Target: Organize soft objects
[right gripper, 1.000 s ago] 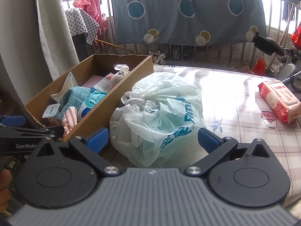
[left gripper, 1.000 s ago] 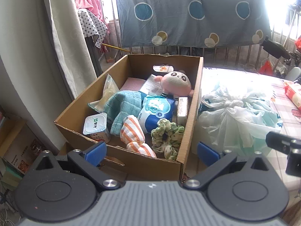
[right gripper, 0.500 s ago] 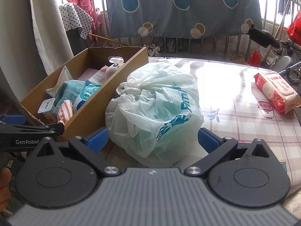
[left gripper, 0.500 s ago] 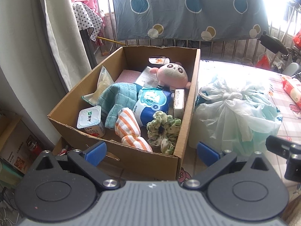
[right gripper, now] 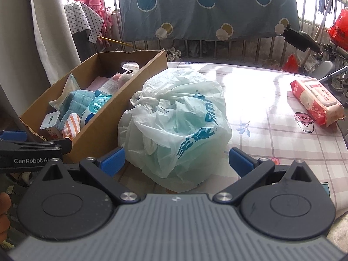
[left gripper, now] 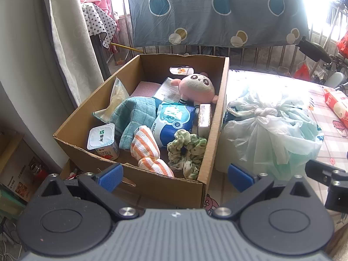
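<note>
Plainly, both grippers hang with their fingers spread and holding nothing: the left gripper point(left gripper: 175, 175) over the near wall of the cardboard box point(left gripper: 167, 187) at the worktop's left edge, the right gripper point(right gripper: 176, 158) facing the knotted plastic bag point(right gripper: 176, 126) just beside the box. Inside lie a plush toy point(left gripper: 196, 87), teal cloth point(left gripper: 136, 117), striped cloth point(left gripper: 148, 150), scrunchie point(left gripper: 187, 150) and tissue pack point(left gripper: 173, 122), mixed with a yogurt cup point(left gripper: 102, 138). Whether sorting is starting or finishing I cannot judge. A wet-wipes pack point(right gripper: 316, 102) sits near the right edge. The bag's contents are hidden.
</note>
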The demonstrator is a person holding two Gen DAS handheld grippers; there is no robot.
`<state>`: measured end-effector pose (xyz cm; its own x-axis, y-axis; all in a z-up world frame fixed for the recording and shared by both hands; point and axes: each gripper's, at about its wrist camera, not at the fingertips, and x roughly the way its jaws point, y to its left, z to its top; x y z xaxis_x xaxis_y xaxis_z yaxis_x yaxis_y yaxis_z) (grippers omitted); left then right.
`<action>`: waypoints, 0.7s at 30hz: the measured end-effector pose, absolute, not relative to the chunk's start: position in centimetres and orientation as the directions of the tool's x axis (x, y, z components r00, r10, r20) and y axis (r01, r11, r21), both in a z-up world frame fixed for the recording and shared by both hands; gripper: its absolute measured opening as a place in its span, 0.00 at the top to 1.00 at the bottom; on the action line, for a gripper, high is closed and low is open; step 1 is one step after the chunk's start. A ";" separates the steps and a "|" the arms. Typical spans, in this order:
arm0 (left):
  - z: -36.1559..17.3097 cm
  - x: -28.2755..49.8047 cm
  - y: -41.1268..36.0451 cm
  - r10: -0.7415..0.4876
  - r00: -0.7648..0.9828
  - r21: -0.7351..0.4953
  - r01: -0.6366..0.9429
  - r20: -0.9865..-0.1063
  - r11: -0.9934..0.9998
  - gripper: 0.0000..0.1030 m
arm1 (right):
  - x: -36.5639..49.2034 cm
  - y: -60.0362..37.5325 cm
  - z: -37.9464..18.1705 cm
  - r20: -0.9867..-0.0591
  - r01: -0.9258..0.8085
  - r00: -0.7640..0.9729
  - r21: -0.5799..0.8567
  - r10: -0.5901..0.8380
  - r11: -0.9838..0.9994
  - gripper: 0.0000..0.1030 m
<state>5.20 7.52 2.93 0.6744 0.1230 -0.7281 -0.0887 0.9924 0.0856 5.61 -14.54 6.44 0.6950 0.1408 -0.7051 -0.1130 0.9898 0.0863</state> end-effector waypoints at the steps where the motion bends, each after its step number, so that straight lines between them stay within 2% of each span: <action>1: 2.9 5.2 7.5 0.123 0.674 0.085 -0.089 -0.728 0.992 0.00 | 5.6 -14.6 6.4 -0.706 -0.113 0.694 0.087 0.141 0.990 0.01; 21: 2.8 5.2 6.9 0.100 0.662 0.086 -0.054 -0.743 0.995 0.00 | 5.6 -14.4 6.4 -0.709 -0.121 0.692 0.074 0.137 0.990 0.01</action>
